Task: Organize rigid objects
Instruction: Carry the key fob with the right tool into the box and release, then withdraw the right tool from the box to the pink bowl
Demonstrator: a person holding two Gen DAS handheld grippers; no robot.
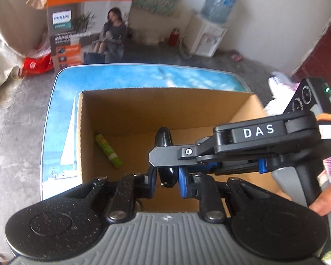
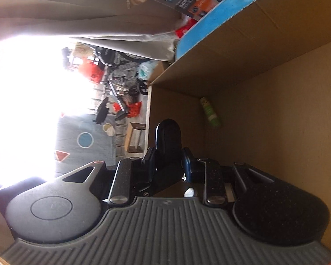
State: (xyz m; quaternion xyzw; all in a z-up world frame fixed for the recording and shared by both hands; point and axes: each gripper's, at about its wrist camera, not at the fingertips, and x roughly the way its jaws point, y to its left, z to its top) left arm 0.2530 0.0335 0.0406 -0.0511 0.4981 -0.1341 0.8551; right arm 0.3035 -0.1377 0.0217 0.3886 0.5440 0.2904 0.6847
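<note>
An open cardboard box stands on a blue table printed with a sailboat. A green tube lies on the box floor near its left wall, and the right wrist view shows the same tube. A glossy black rounded object with a small metal ring hangs over the box, held from two sides. My left gripper is shut on its lower part. My right gripper reaches in from the right and is shut on the same black object, its blue pads pressing both sides.
A tall orange and grey printed carton and a water dispenser stand on the floor behind the table. A red bag lies at the left. A person's hand holds the right gripper's handle. The box wall is close on the right.
</note>
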